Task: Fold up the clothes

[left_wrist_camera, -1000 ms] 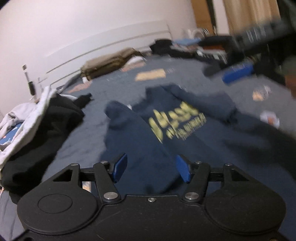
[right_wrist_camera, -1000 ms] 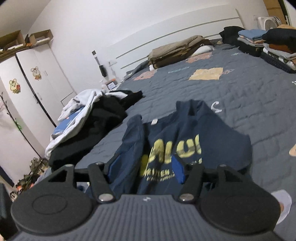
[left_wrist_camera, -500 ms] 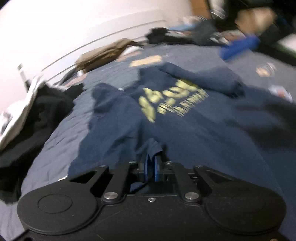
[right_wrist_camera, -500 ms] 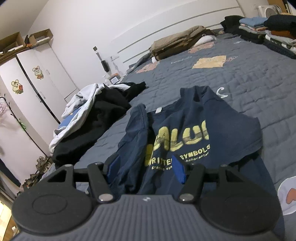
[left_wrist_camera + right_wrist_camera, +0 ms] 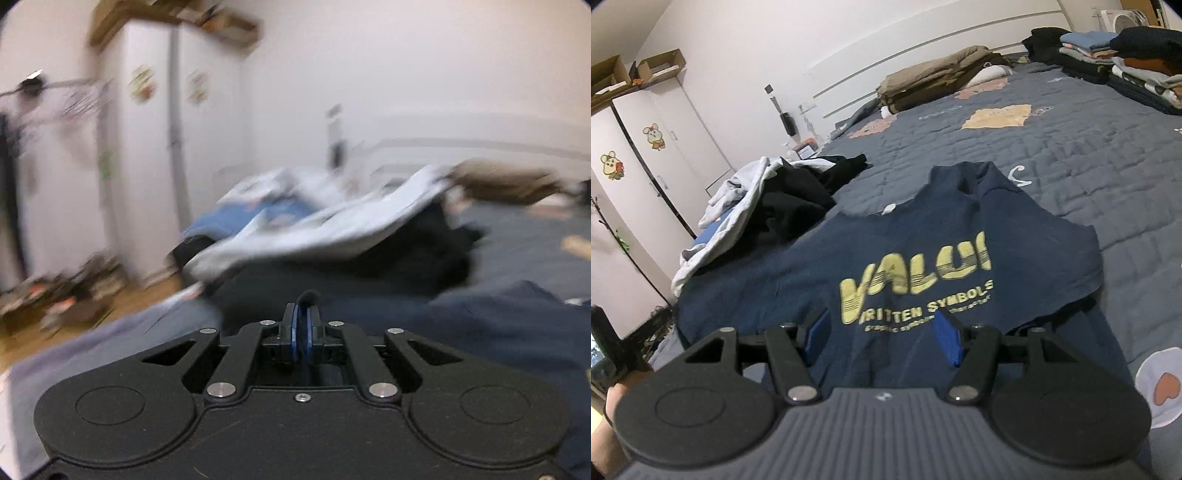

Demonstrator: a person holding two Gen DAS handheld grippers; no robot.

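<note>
The navy T-shirt (image 5: 923, 266) lies face up on the bed (image 5: 1089, 155) right in front of me, its yellow print showing, its body spread wide and one side already turned in near the far sleeve. I judge the folding barely begun: no neat stack shape yet. My left claw (image 5: 302, 325) is pinched shut on a dark fold of cloth, I think the shirt's edge, though the blur leaves that unsure. My right claw (image 5: 882, 338) hangs over the hem, jaws apart, gripping nothing. Beside the shirt waits a heap of unfolded clothes (image 5: 768, 199); folded stacks (image 5: 1126, 62) sit at the far side.
</note>
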